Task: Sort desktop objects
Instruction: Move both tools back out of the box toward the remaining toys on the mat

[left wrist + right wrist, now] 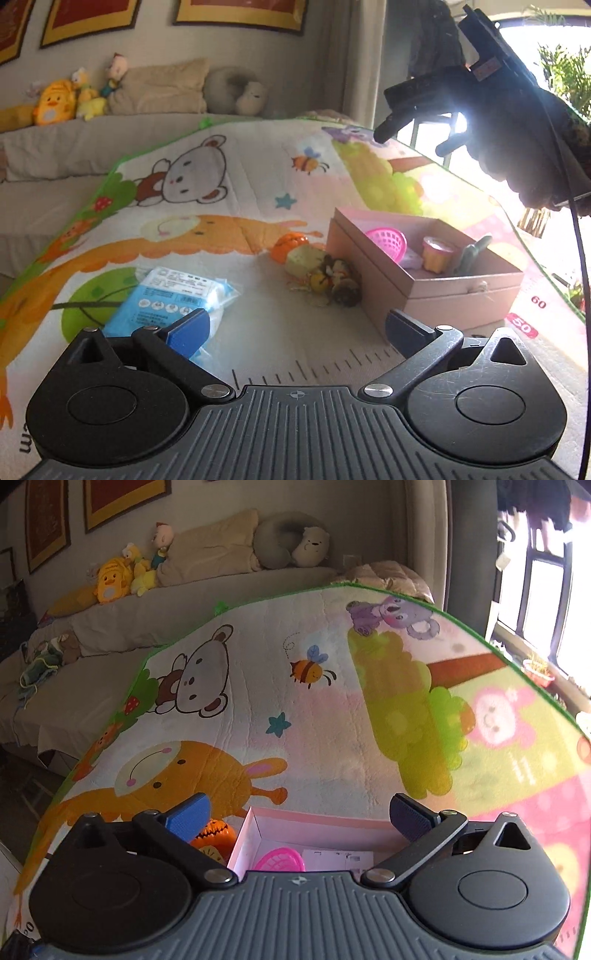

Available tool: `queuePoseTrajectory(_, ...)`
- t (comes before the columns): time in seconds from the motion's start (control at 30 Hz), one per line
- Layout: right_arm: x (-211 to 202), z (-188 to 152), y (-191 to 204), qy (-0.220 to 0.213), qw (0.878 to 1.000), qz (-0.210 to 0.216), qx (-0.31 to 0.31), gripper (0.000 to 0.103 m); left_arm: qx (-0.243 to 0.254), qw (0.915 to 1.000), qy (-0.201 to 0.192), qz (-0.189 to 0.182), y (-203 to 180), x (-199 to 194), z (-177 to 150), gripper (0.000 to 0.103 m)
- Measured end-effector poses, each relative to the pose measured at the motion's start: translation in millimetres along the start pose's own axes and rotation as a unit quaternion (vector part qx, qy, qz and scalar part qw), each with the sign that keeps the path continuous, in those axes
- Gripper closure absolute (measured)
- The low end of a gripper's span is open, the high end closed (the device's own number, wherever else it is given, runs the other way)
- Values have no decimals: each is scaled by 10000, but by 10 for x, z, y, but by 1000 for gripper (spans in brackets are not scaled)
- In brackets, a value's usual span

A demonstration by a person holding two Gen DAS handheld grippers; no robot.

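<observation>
Our left gripper point(293, 325) hangs with jaws spread wide and empty over the play mat point(258, 184); the blue packet point(166, 299) lies at its ten o'clock, the loose toy pile point(325, 277) at twelve, the pink box point(424, 291) at two. We judge the packet next: approach low, straddle its narrow side. Our right gripper point(299, 816), jaws also spread, hovers above the box's near wall, leaving open mat beyond.

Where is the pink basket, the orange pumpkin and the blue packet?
pink basket point(388, 242): left wrist view, its mesh side.
orange pumpkin point(218, 834): right wrist view, its carved face.
blue packet point(155, 299): left wrist view, its printed front.
</observation>
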State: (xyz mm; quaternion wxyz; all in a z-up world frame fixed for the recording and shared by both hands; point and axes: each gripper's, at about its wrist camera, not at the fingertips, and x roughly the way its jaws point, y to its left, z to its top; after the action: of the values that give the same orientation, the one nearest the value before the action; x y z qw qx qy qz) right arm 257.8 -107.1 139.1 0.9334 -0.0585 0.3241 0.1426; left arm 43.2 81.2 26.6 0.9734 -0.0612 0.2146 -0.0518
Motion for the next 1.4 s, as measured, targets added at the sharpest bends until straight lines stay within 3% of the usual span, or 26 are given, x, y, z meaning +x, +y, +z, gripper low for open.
queuePoseTrajectory(0.13, 408, 61, 428, 517, 9982, 177, -245, 4, -347, 9977, -158, 561, 154, -17, 38, 0)
queuePoseTrajectory(0.2, 726, 31, 677, 910, 9950, 224, -346, 39, -471, 9959, -179, 757, 224, -24, 59, 0)
queuePoseTrajectory(0.23, 908, 12, 785, 1127, 9926, 282, -362, 44, -533, 9948, -178, 854, 265, -25, 68, 0)
queuePoseTrajectory(0.33, 1344, -37, 1032, 1379, 9893, -1, -478, 48, -558, 9924, -160, 1088, 327, -15, 76, 0)
queuePoseTrajectory(0.43, 1630, -86, 1177, 1553, 9842, -172, -837, 50, -617, 9925, -33, 1053, 372, 22, 71, 0)
queuePoseTrajectory(0.5, 1705, -152, 1223, 1820, 9786, -115, -953, 64, -629, 9924, -9, 1056, 385, 18, 63, 0)
queuePoseTrajectory(0.73, 1267, -467, 1339, 1971, 9710, 348, -1305, 64, -818, 9874, -288, 1322, 448, -56, 95, 0)
queuePoseTrajectory(0.93, 513, -948, 1347, 2121, 9584, 1305, -1395, 63, -1244, 9746, -573, 1772, 633, -153, 159, 0)
queuePoseTrajectory(1.03, 33, -1160, 1214, 2121, 9446, 1969, -1550, 63, -1246, 9756, -522, 1734, 652, -184, 188, 0)
queuePoseTrajectory(1.07, -110, -1212, 1146, 1987, 9468, 1990, -1565, 58, -1208, 9770, -508, 1682, 629, -204, 201, 0)
queuePoseTrajectory(1.17, -551, -1485, 951, 1320, 9603, 1700, -1773, 27, -1038, 9820, -504, 1494, 491, -284, 219, 0)
queuePoseTrajectory(1.3, -749, -1911, 800, 1075, 9633, 1130, -2183, 24, -747, 9892, -314, 1220, 245, -359, 191, 0)
queuePoseTrajectory(1.4, -851, -2034, 596, 516, 9734, 469, -2183, 24, -383, 9935, -108, 1070, 26, -413, 121, 0)
